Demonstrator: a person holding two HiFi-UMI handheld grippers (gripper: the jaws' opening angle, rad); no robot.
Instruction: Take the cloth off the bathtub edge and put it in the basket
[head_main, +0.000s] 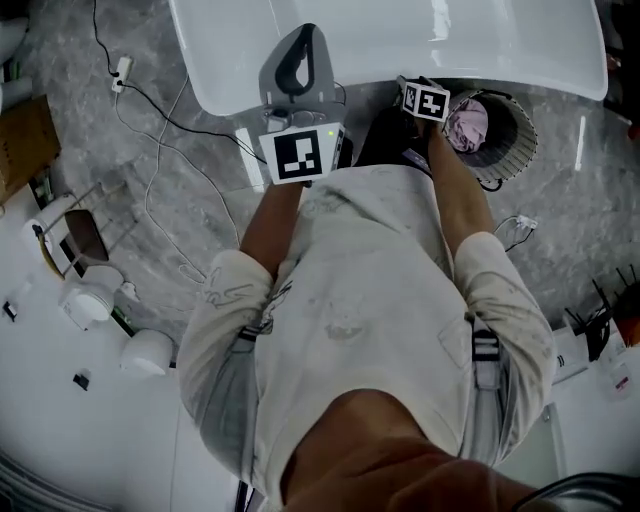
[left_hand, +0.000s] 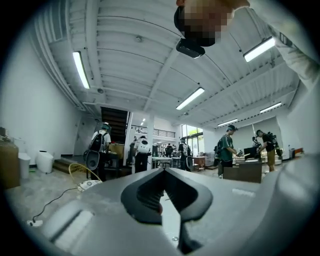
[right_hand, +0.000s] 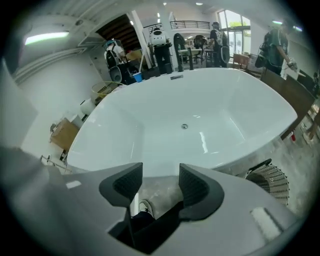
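The right gripper is being held spread and empty, the left gripper pressed together on nothing, and the cloth is being seen inside the basket beside the tub, so the task is being judged done.

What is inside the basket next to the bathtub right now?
A crumpled pale pink cloth lies in the basket. Whatever is beneath the cloth is covered, so the basket's bottom cannot be seen.
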